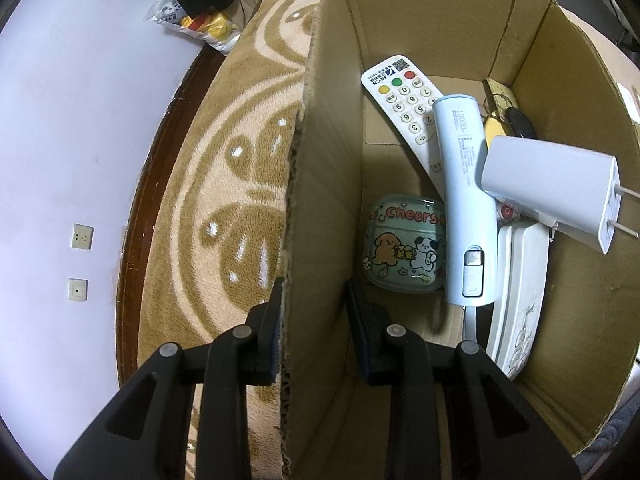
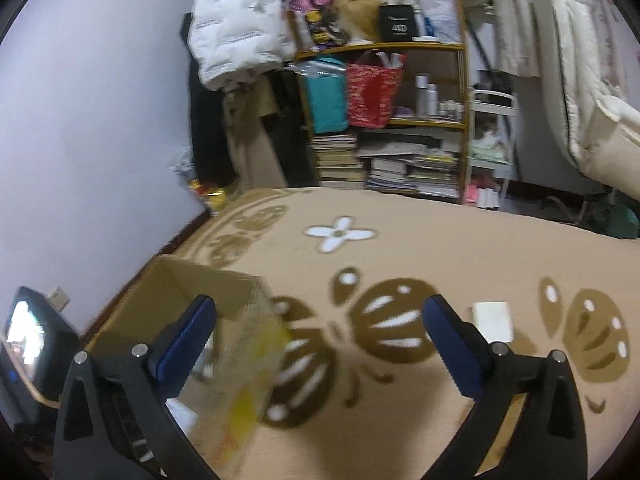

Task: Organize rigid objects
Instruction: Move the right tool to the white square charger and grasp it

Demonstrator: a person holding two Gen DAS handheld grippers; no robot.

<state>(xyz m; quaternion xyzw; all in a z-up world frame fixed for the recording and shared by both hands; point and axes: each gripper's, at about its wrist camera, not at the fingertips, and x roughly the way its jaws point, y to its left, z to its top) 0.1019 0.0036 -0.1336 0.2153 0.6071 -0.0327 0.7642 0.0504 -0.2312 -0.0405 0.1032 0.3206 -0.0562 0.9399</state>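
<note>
Trouble is most likely at the box (image 1: 420,20): the left gripper (image 1: 314,316) pinches its near wall, one pad outside and one inside, and if that grip slackens or pulls, the light cardboard could tip or slide on the blanket (image 1: 224,168) and spill what is packed inside. Already in the box lie a remote (image 1: 400,100), a power bank (image 1: 466,200), a "Cheers" case (image 1: 406,246), keys (image 1: 516,120) and a white charger (image 1: 552,188), which sits high with its prongs toward the far wall and looks unsettled, so a jolt may shift it. The right gripper (image 2: 320,336) has its jaws spread wide with nothing between the pads; in its blurred view a white block (image 2: 493,320) rests on the blanket just beyond the right pad, outside the jaws and off to the side. A hasty reach from this angle could nudge the block away instead of straddling it.
</note>
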